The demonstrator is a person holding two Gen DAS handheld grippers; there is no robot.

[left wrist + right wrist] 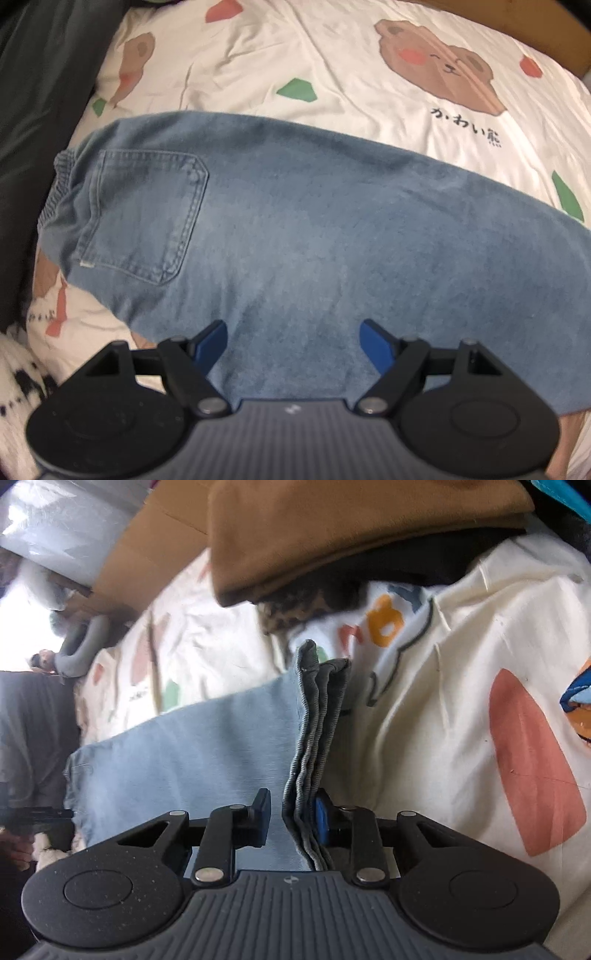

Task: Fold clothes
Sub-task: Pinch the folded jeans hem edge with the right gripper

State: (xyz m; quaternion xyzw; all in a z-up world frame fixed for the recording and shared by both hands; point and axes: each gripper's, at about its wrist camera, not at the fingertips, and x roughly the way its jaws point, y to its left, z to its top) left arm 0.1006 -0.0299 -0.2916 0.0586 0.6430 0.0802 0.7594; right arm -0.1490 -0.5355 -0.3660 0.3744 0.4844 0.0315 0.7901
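**Fig. — Jeans laid flat on bed, hem stack entering R claw**

R gripper, nearest the lens: jaws narrow, not yet pinching. The stacked hem of the jeans stands on edge betw. them, lying against the right pad; a gap shows on the left pad's side. L gripper: jaws wide, nothing betw. them, hovering over mid-leg denim. Jeans lie lengthwise across the bear-print sheet, back pocket up, elastic waistband at the far left end. Handling (judged): soft, limp, medium-heavy denim; drapes, not slippery, not fragile. Best hold is the thick seamed hem stack, all layers together, w/ waistband as second grip. Beyond the hem: brown garment atop piled clothes.
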